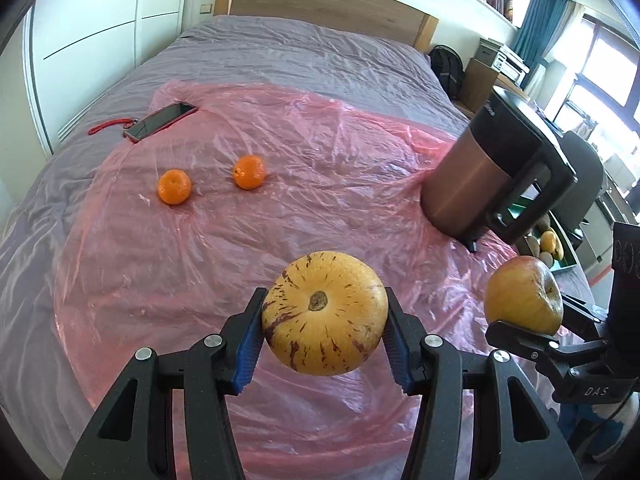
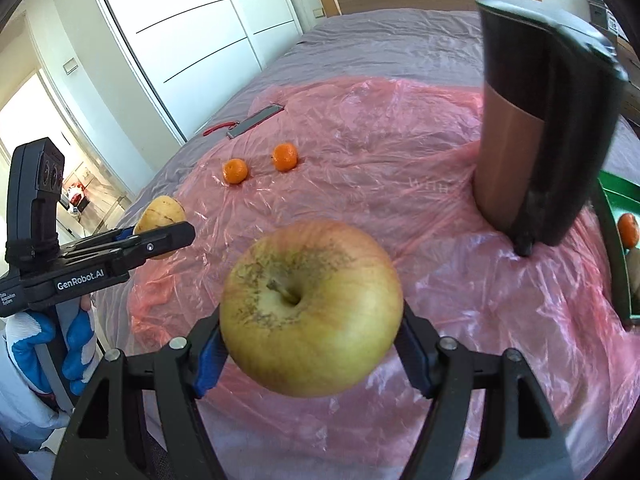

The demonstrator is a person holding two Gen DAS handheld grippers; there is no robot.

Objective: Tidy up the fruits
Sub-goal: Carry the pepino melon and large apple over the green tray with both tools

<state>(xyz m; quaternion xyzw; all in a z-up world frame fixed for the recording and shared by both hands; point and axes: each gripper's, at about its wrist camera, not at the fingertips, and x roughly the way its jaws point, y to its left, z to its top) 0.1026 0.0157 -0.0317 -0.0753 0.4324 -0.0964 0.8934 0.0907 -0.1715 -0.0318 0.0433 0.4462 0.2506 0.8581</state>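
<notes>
My left gripper (image 1: 324, 316) is shut on a yellow melon with purple streaks (image 1: 324, 314) and holds it above the pink plastic sheet (image 1: 320, 152). My right gripper (image 2: 312, 334) is shut on a yellow-green apple (image 2: 311, 308), also held in the air. The apple shows in the left wrist view (image 1: 524, 294) at the right, and the melon shows in the right wrist view (image 2: 160, 216) at the left. Two tangerines (image 1: 174, 187) (image 1: 249, 171) lie on the sheet further back. A green tray (image 2: 618, 216) at the right edge holds a tangerine (image 2: 629, 230) and other fruit.
A tall copper and black kettle (image 1: 480, 176) stands on the sheet at the right, next to the green tray (image 1: 560, 248). A phone with a red strap (image 1: 160, 121) lies at the back left. The sheet covers a grey bed (image 1: 300, 52) with a wooden headboard.
</notes>
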